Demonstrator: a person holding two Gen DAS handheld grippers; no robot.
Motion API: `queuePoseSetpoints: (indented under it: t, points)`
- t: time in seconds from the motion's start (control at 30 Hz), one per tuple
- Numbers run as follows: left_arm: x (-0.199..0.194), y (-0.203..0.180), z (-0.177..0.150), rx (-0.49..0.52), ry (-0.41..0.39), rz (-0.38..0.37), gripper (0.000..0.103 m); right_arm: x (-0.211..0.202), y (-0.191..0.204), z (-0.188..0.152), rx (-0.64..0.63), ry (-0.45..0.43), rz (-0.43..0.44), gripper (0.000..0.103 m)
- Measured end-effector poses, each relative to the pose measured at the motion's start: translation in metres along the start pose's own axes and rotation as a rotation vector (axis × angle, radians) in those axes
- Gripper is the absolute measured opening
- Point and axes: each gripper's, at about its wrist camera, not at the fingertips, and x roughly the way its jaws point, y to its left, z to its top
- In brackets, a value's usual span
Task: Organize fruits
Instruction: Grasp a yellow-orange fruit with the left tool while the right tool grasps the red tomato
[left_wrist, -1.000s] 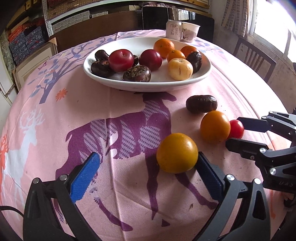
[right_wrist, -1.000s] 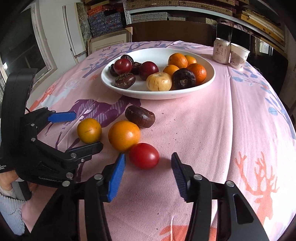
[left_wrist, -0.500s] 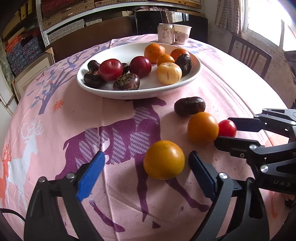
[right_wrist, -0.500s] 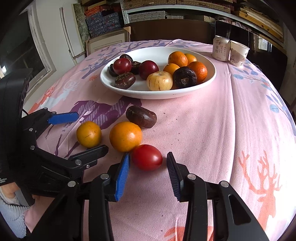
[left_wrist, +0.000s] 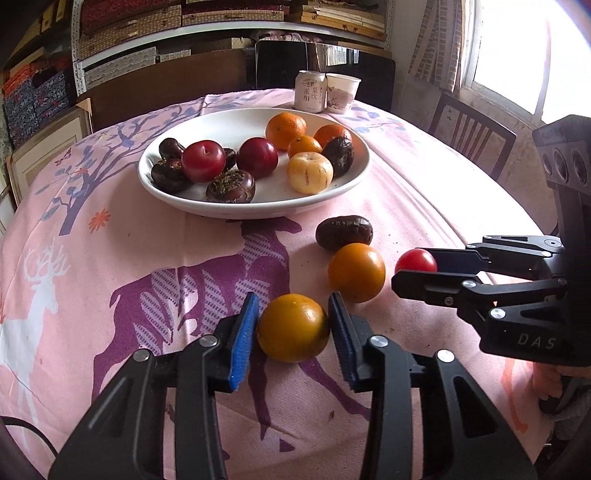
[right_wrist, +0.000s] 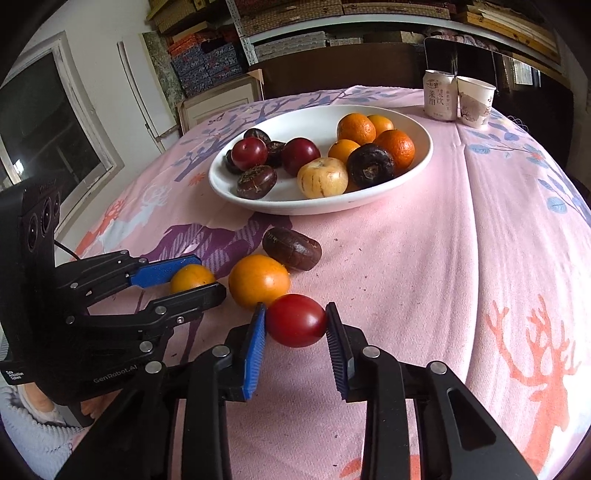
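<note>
Left gripper (left_wrist: 291, 328): jaws closed in on the yellow orange (left_wrist: 293, 328); both blue pads sit at its sides, contact or near-contact, fruit resting on the cloth (left_wrist: 147, 240).
Right gripper (right_wrist: 295, 325): jaws closed in on the tomato (right_wrist: 296, 319); pads meet its left and right flanks, fruit also on the cloth.
Loose fruit: second orange (right_wrist: 259, 280) sits between the two held fruits, touching or just beside the tomato; dark fruit (right_wrist: 291, 248) lies behind it, nearer the bowl (right_wrist: 413, 162).
Bowl: white, shallow, well beyond the loose fruit; holds oranges, red plums, dark fruits and one pale striped fruit. Bare space shows at its far side and front centre.
Background: can (right_wrist: 439, 95) and paper cup (right_wrist: 474, 100) stand behind the bowl.
Handling, orange: judged firm, light, round; peel gives some grip. Holds best across the widest girth, as the pads stand now.
Handling, tomato: judged smooth, slick and soft-skinned; bruises or splits under hard squeeze. Light clamp at the equator; ribbed pads should help.
Risk: both fruits roll; an off-centre pinch could squirt them out. The second orange crowds the right gripper's left finger and may get nudged on lift.
Task status: four fruits outside the bowl; judged early in a two-handed pickup.
</note>
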Motion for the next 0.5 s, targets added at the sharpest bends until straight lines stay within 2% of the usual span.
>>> queuePoseSetpoints:
  t: [0.3, 0.5]
  points:
    - [0.0097, 0.0029, -0.0009, -0.015, 0.049, -0.028, 0.037, 0.0067, -0.005, 0.0003, 0.028, 0.033, 0.04, 0.032]
    - [0.0064, 0.0001, -0.0011, -0.007, 0.031, -0.052, 0.037, 0.0022, -0.0096, -0.0002, 0.055, 0.01, 0.063, 0.032]
